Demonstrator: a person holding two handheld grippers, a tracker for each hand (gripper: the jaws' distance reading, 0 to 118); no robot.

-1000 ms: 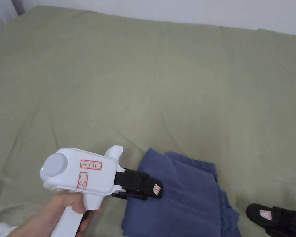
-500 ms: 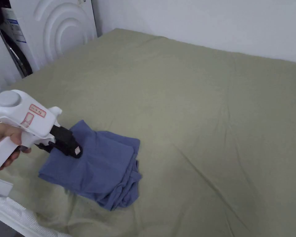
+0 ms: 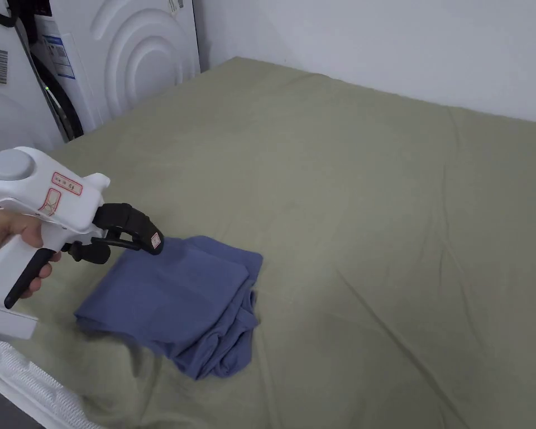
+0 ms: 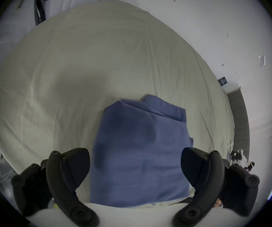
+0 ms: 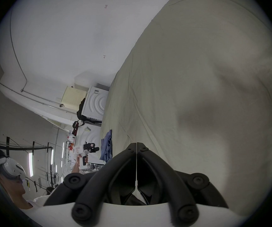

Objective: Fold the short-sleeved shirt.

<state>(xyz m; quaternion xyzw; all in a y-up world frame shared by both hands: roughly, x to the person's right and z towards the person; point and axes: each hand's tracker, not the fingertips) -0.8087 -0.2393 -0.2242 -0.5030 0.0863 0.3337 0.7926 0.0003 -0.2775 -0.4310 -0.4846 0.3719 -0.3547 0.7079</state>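
One garment is on the bed: the folded blue cotton short-sleeved shirt point(image 3: 175, 301) lies as a compact stack near the front left part of the olive-green bedsheet point(image 3: 345, 184). We find the white-bodied left gripper with black jaws point(image 3: 128, 244) hovering just above the stack's near-left edge, jaws spread wide and holding nothing; its own view shows the shirt point(image 4: 140, 155) between and beyond the two parted jaws, untouched. The right gripper point(image 5: 136, 146), well apart over bare sheet, has its jaws pressed together on nothing. We judge the folding essentially complete and the step in hand a release and withdrawal; done well, the left gripper lifts clear without snagging the top layer, and any tidying should press the loose bunched edge on the stack's right side flat rather than drag it. We cannot make out the lower layers, the sleeves or the collar, all tucked within the stack. The white ribbed appliance panels point(image 3: 133, 61) are cut off at the frame edge.
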